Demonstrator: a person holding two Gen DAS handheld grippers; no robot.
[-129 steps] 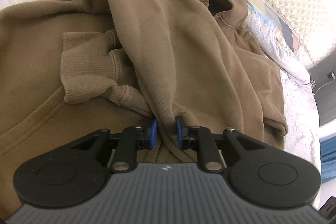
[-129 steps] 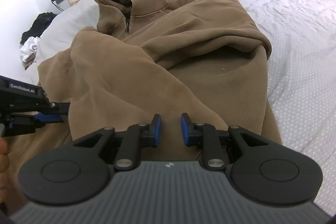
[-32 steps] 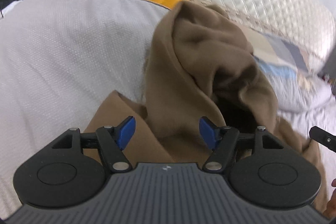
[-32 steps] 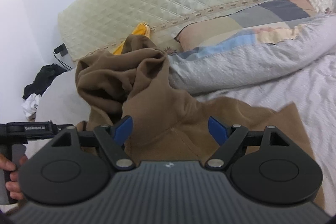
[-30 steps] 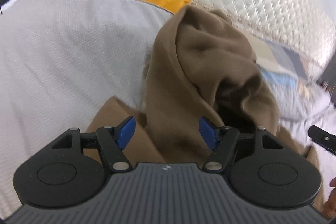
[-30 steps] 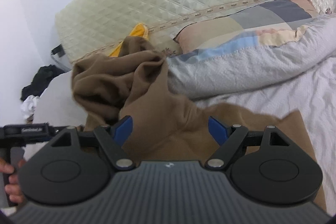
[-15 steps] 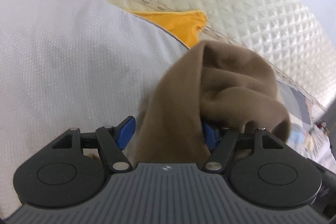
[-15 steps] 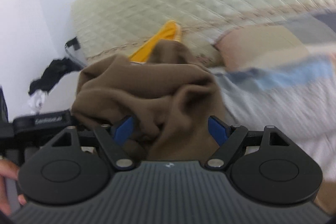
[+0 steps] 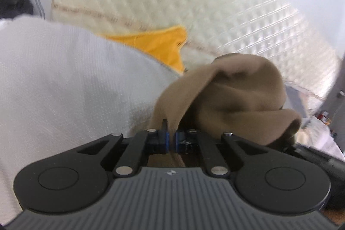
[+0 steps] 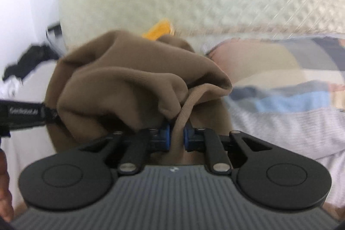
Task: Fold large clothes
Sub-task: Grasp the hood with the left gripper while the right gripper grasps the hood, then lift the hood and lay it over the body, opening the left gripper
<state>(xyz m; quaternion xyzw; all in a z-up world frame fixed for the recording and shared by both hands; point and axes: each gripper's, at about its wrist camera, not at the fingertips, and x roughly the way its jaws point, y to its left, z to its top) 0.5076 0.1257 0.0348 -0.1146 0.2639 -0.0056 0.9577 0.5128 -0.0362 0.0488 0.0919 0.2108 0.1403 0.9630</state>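
Observation:
The brown hoodie's hood (image 9: 232, 87) bunches up just ahead of my left gripper (image 9: 171, 141), which is shut on the hood's left edge. In the right wrist view the hood (image 10: 120, 83) fills the middle, and my right gripper (image 10: 176, 139) is shut on its ribbed rim. The left gripper's black body (image 10: 21, 114) shows at the left of that view, beside the hood. The rest of the hoodie is hidden under the grippers.
A quilted cream headboard (image 9: 194, 3) stands behind. A yellow cloth (image 9: 159, 44) lies at its base. The white bedspread (image 9: 64, 83) is at the left, a patchwork pillow (image 10: 280, 70) at the right, dark clothes (image 10: 32, 57) at the far left.
Both grippers went from wide open around the hood to shut on its edges. Both views have moved closer to the headboard.

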